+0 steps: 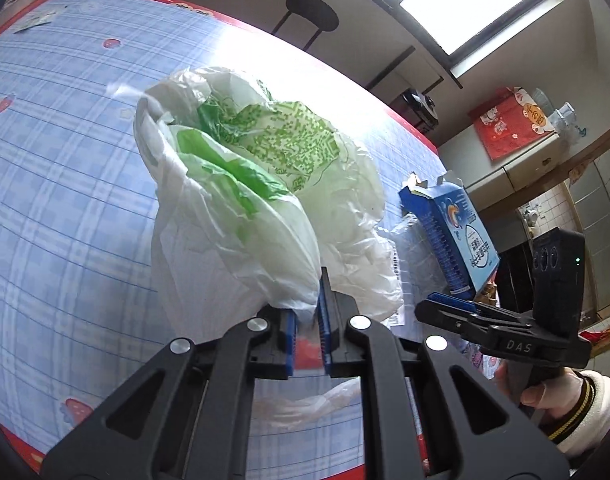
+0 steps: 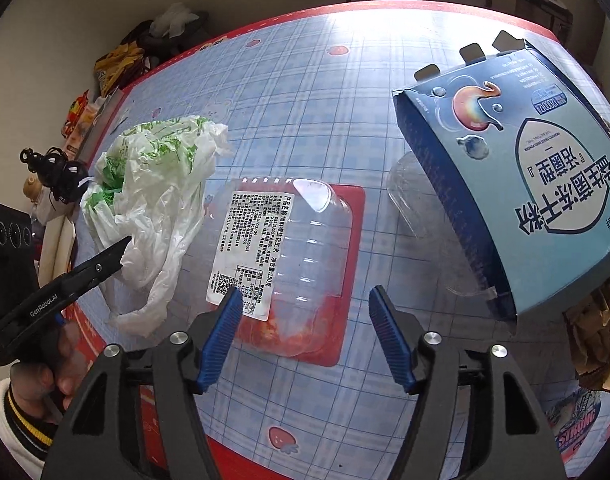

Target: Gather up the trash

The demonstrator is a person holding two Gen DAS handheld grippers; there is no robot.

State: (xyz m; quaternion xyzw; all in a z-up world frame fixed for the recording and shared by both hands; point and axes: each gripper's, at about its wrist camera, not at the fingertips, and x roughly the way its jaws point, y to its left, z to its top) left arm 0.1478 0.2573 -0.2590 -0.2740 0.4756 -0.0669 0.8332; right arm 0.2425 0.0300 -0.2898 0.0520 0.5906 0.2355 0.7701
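Note:
My left gripper (image 1: 307, 314) is shut on a bunched fold of a white plastic bag with green print (image 1: 245, 184), which stands up off the table in front of it. In the right wrist view the same bag (image 2: 153, 184) is at the left, with the left gripper (image 2: 121, 246) biting its lower side. My right gripper (image 2: 305, 296) is open just over the near end of a clear plastic food container (image 2: 301, 240) with a white label and red residue; its pads do not press on it. An open blue carton (image 2: 525, 184) leans at the right.
The table wears a blue checked cloth with a red border (image 2: 305, 80). A clear plastic lid (image 2: 417, 200) lies under the carton. Snack bags (image 2: 109, 68) crowd the far left edge, and crumpled brown paper (image 2: 597, 328) sits at the right. A black stool (image 1: 311, 16) stands beyond the table.

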